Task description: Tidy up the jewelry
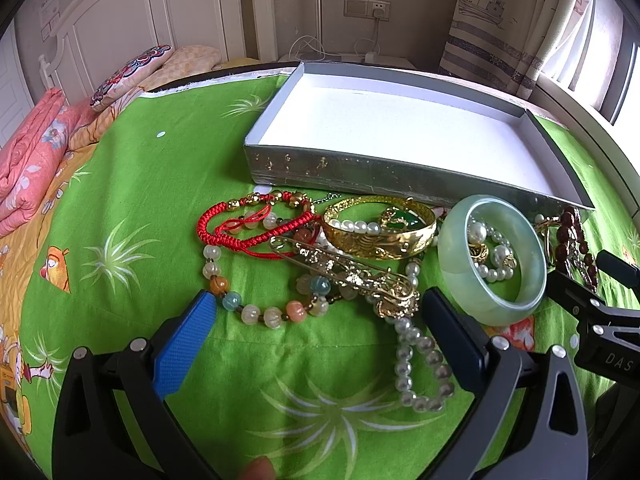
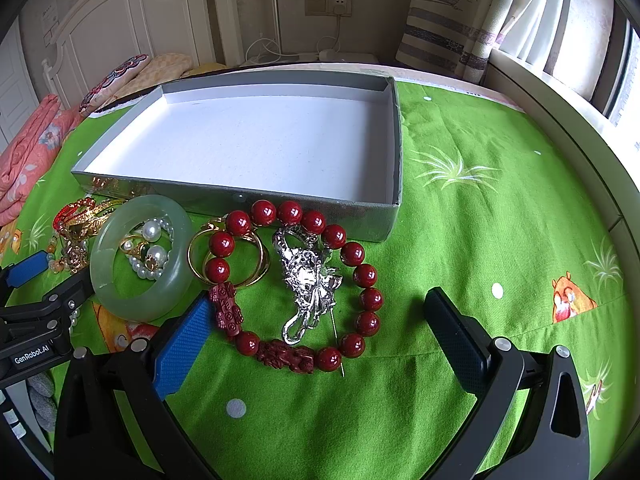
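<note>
A pile of jewelry lies on the green bedspread before an empty grey box [image 1: 360, 170] [image 2: 240, 198] with a white floor. In the left wrist view I see a red cord bracelet [image 1: 240, 226], a gold bangle [image 1: 380, 236], a gold brooch [image 1: 352, 272], a pastel bead bracelet [image 1: 260, 312], a pearl strand [image 1: 420, 364] and a jade bangle [image 1: 452, 276]. My left gripper [image 1: 316, 308] stands open just short of the pile. In the right wrist view a dark red bead bracelet [image 2: 360, 276] rings a silver brooch [image 2: 308, 280], beside gold rings [image 2: 196, 256] and the jade bangle [image 2: 104, 276]. My right gripper [image 2: 316, 308] is open over them.
Pink and orange quilts [image 1: 28, 168] and a patterned pillow [image 1: 128, 72] lie at the left by a white headboard [image 1: 120, 12]. A curtain [image 1: 500, 20] and window ledge run along the right. Bare green cloth [image 2: 500, 216] spreads right of the box.
</note>
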Demonstrator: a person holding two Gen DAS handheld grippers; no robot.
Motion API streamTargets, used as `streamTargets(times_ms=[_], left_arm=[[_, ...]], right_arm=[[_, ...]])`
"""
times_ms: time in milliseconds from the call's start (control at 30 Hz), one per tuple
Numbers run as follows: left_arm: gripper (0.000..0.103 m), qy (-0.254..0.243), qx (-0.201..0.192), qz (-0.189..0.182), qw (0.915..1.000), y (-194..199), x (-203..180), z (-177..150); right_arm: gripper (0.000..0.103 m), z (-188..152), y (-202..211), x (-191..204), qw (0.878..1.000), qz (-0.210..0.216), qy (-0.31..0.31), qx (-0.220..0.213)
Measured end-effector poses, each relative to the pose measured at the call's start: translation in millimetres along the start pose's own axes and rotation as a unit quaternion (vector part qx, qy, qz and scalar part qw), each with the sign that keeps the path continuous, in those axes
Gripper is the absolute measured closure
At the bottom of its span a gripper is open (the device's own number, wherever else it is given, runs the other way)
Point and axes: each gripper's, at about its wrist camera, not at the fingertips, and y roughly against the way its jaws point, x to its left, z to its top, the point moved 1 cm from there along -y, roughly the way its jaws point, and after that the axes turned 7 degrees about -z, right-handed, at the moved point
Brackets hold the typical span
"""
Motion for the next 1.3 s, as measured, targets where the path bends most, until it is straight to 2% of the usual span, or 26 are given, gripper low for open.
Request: streamTargets(times_ms=[633,867,933,1033,1067,1167,1300], left_arm=[[0.002,0.001,0.005,0.0,1.0,0,0,0],[0.002,-0.012,0.015,-0.012,0.9997,-5,4,10],[0.002,-0.02,0.019,-0.019,0.9994,-4,4,7],[0.002,-0.021,0.018,-0.039,0.9989,0,8,4],[0.002,-0.019,0.015,-0.048,0.9986,3,9,2],[0.002,-0.015,-0.035,-0.065,0.9972,27,15,-7],[0.002,-0.031,-0.075,-0.059,0.995,52,17,-25]], right_arm=[[0.004,-1,1,0,1.0,0.005,0.007,0.008],[0.004,-1,3,-8,0.998,0.047,0.035,0.027],[0.004,-5,9,-15,0.998,0.064,0.021,0.019],[0.004,-9,21,-27,0.998,0.065,0.008,-0.018],[0.004,-10,22,-30,0.998,0.065,0.008,-0.021],[0.004,-13,23,-46,0.996,0.088,-0.017,-0.022],[0.004,-9,26,-52,0.993,0.113,-0.023,-0.034]])
